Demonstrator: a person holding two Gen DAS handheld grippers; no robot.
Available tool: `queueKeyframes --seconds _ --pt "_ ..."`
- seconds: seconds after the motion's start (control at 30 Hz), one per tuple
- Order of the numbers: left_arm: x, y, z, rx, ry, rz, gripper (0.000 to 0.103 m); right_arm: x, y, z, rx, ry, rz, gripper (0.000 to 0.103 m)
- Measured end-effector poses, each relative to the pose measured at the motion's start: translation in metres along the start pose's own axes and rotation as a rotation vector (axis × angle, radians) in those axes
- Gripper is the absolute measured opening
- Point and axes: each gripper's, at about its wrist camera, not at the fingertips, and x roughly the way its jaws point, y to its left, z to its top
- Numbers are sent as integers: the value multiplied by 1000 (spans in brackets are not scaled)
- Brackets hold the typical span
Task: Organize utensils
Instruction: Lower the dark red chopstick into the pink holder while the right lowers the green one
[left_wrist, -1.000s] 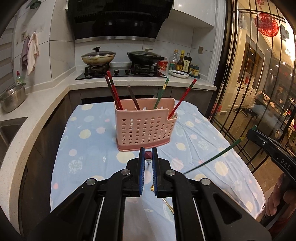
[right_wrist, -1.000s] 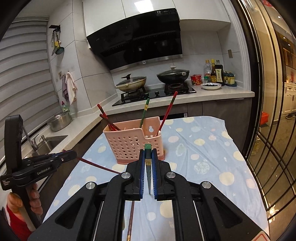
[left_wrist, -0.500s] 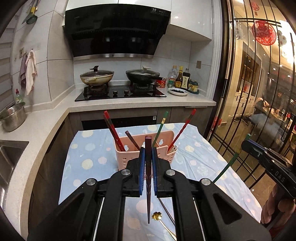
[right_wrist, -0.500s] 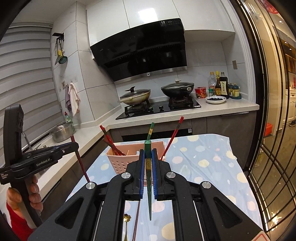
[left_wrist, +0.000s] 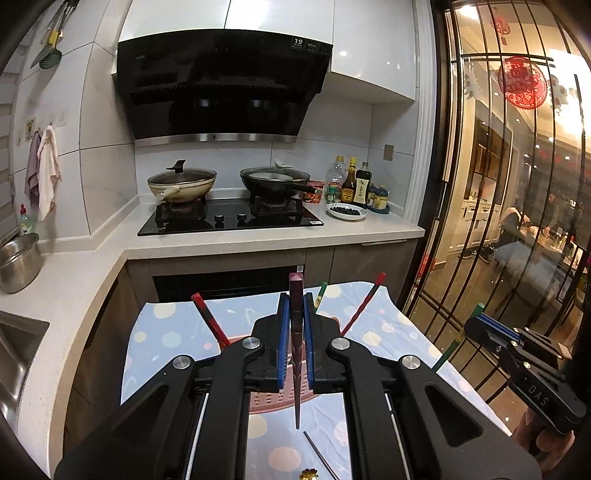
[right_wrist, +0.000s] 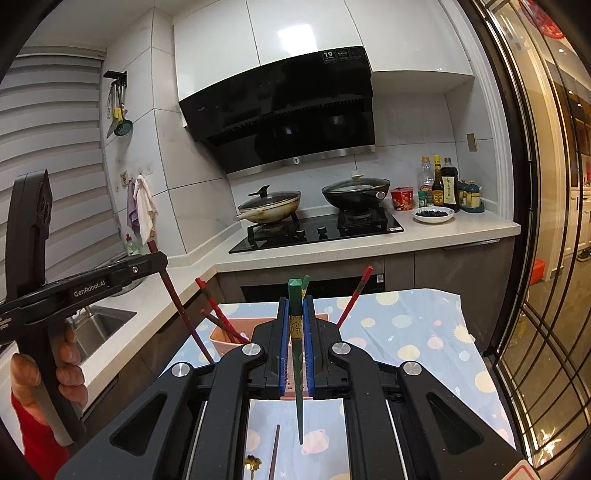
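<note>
Pink basket (right_wrist: 225, 338) mostly hidden behind both tools. Left hand-held gripper (left_wrist: 295, 350) pinches one maroon chopstick (left_wrist: 296, 332); right hand-held gripper (right_wrist: 295, 350) pinches one green chopstick (right_wrist: 296, 332).

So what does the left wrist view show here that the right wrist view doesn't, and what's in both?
Only the left wrist view: the left gripper from behind, shut on a dark maroon chopstick, the steel pot on the counter, and a lit room with people beyond the glass.

Only the right wrist view: the right gripper from behind, shut on a green chopstick, the sink, and a hand holding the other tool.

Both: the pink utensil basket, the stove with two lidded pans, the dotted tablecloth.
</note>
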Motion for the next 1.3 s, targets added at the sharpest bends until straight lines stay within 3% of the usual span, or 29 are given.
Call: queueKeyframes --seconds 0.43,0.83,1.3 --pt "16 10 53 8 -66 25 7 43 8 41 -23 -9 35 7" --pt "43 26 86 -6 -76 54 7 90 23 80 -30 -30 66 7" --pt "72 36 70 -19 -15 38 7 116 36 112 -10 -78 72 7"
